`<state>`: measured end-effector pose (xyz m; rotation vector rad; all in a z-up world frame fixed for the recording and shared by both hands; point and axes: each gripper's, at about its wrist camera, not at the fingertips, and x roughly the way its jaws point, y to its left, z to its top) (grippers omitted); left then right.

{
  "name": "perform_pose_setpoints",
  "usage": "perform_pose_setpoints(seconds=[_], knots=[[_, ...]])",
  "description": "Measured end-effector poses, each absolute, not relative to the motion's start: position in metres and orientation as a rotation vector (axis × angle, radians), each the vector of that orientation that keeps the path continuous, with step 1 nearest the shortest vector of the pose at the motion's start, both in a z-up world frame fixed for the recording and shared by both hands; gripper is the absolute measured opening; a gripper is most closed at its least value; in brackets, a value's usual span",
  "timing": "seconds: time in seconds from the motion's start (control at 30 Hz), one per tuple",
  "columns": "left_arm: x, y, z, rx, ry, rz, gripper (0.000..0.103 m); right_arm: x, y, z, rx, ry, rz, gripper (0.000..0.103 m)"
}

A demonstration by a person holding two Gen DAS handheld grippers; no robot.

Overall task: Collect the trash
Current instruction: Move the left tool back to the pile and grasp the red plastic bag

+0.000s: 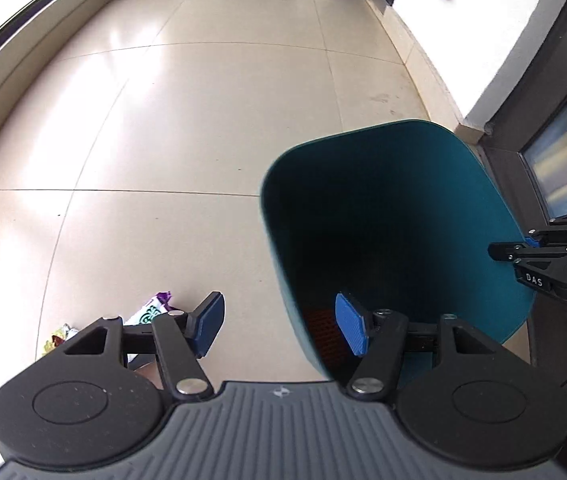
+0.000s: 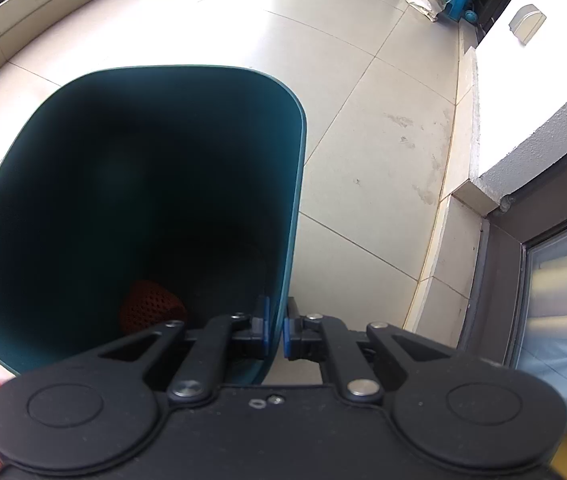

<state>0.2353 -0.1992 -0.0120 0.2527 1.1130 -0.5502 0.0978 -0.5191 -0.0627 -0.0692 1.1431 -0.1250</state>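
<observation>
Pale floor tiles surround the teal bin (image 2: 63, 184), its rim pinched by the right gripper (image 2: 276, 332). Red mesh (image 2: 149, 304) lies inside; wrappers (image 1: 151, 310) wait below-left of the empty, spread left gripper (image 1: 279, 326).

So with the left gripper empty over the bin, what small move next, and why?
Probably swing the left gripper, open and empty, down left to the wrappers lying on the floor. The red mesh already sits in the bin, whose rim the right gripper pinches, so the wrappers look like the nearest trash left.
</observation>
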Motion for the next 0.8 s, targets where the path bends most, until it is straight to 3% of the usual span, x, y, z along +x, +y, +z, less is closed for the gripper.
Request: perform_pose_setpoints(seconds=[0.2,0.43,0.8], knots=[[0.228,-0.148,-0.013,0.226,1.093,-0.462,0.060,0.098,-0.518,-0.062,-0.065,1.146,-0.122,0.005],[0.223,-0.097,-0.049,0.207,1.156,-0.341,0.060,0.099,-0.516,-0.062,-0.077,1.151,-0.127,0.005],[0.236,-0.022,-0.181,0.100,1.351,-0.140,0.060,0.103,-0.515,-0.064,-0.071,1.168,-0.148,0.005]])
